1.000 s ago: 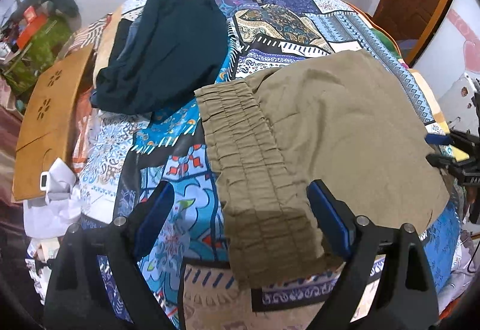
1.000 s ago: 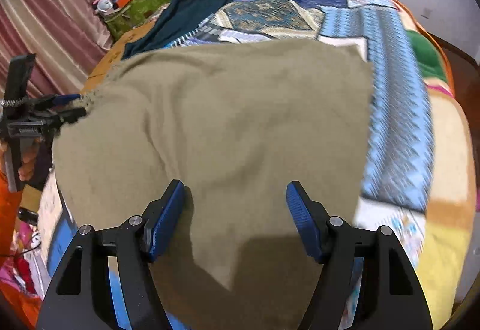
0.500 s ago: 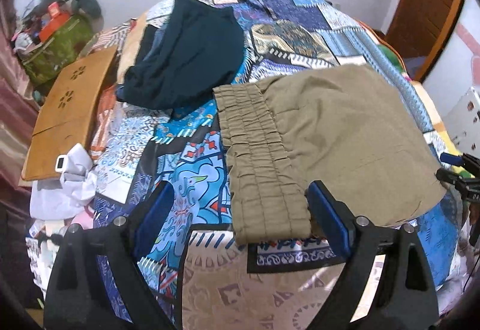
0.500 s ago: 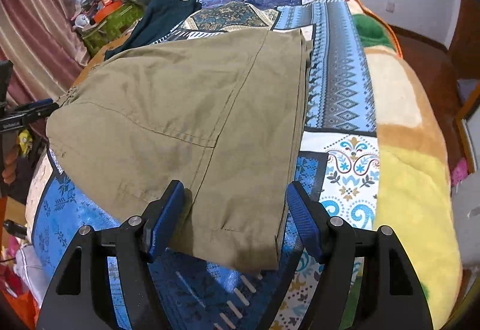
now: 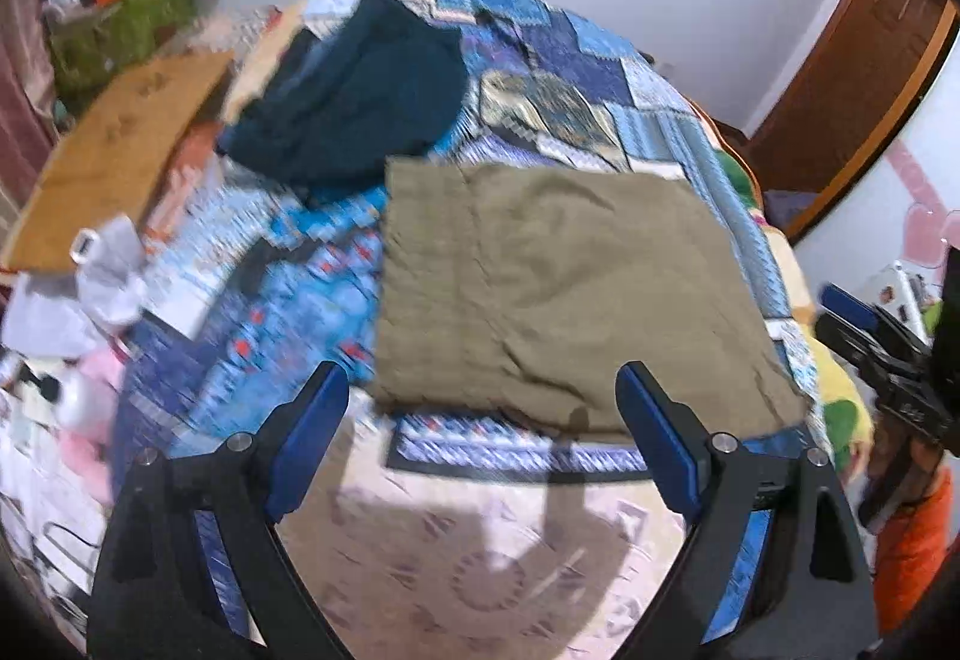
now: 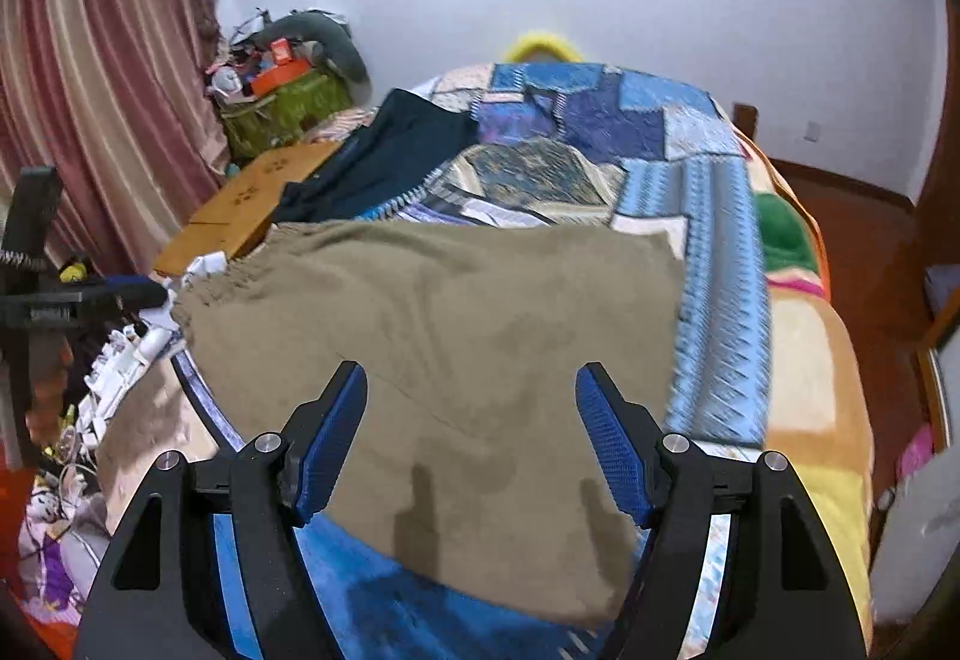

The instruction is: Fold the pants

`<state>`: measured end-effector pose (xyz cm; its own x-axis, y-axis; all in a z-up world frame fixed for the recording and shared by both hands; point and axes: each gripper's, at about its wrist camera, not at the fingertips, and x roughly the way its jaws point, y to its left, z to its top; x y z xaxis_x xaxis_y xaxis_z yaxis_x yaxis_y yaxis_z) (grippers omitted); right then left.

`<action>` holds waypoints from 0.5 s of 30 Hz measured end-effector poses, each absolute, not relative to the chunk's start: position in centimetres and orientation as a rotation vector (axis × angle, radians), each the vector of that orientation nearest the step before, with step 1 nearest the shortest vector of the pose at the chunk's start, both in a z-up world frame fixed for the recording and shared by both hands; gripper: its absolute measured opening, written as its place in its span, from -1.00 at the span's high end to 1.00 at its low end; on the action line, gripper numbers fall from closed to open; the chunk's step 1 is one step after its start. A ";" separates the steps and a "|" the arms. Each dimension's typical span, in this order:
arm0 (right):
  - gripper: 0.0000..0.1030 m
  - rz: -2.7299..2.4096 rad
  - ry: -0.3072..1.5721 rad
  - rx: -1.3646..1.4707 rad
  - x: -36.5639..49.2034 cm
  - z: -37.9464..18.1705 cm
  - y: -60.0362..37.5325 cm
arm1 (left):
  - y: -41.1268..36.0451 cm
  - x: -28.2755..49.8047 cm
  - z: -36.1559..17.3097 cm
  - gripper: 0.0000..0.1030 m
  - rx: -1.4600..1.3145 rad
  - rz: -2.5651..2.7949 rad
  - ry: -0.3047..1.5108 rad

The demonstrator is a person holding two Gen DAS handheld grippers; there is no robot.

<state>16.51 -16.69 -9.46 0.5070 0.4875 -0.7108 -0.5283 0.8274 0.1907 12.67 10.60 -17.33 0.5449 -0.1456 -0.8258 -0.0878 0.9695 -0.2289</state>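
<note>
the olive pants [image 5: 558,294] lie folded flat on the patchwork bedspread [image 5: 606,84], just beside a dark garment [image 5: 360,102]. left gripper [image 5: 483,420] hangs over the near edge, fingers wide, holding nothing. right gripper [image 6: 471,435] also spread (nothing pinched), above the cloth.

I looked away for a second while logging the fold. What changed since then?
Both grippers, left gripper and right gripper, backed up and away from the olive pants; jaws open, nothing held. The pants stayed folded on the quilt, dark garment unmoved.
</note>
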 end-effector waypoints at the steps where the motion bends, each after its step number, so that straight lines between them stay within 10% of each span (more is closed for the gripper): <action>1: -0.33 0.626 0.843 -0.061 16.6 -10.0 -15.9 | 10.3 12.5 -17.8 -0.77 -0.265 -0.043 1.010; 15: -0.33 0.683 0.949 -0.091 16.7 -15.1 -13.6 | 9.7 13.9 -21.0 -0.93 -0.487 -0.181 1.080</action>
<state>16.67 -13.61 -15.13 0.3918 0.4983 -0.7734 -0.5749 0.7889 0.2170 13.93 9.69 -21.05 0.4688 -0.3734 -0.8005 -0.0922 0.8806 -0.4648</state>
